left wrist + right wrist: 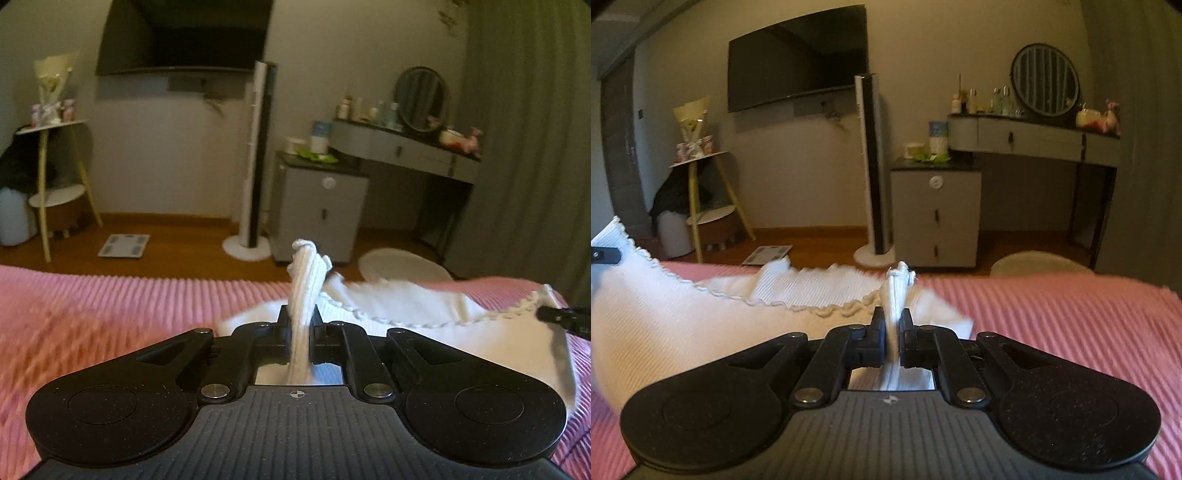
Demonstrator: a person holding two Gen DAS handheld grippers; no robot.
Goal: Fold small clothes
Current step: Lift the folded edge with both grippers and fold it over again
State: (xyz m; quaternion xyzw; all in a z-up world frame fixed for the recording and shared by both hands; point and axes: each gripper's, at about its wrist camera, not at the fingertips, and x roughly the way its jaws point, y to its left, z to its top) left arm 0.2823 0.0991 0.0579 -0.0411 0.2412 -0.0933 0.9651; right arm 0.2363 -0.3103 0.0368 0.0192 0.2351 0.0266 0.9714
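A bunched strip of the white garment (402, 306) is pinched between the closed fingers of the left tool (300, 314), the fabric standing up past the tips in a ribbed tuft. In the same way, another gathered strip of the garment (683, 325) is clamped by the right tool (894, 317), whose fingers are drawn tight on it. The cloth is stretched between the two tools, its long axis running side to side, along the far edge of the bed (110, 306). A scalloped hem sags between the grips. The lower part of the garment is draped on the pink ribbed bedspread (1052, 325). Whether the middle is lifted clear cannot be told. No container holding clothes is seen on the bed.
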